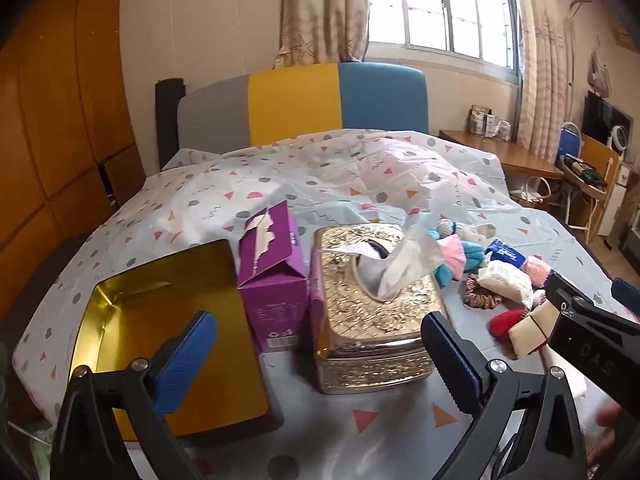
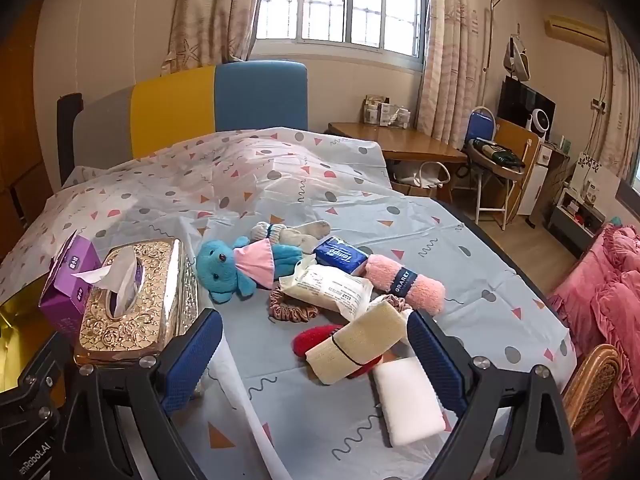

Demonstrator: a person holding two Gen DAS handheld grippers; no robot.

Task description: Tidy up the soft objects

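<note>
While empty, both jaws wide apart.

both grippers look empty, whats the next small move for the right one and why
Probably lower the right gripper onto the beige cloth roll and close on it. The jaws are open and empty, the roll lies nearest between the fingers atop the pile, and the open gold tin by the left gripper looks like the place for it.
</note>
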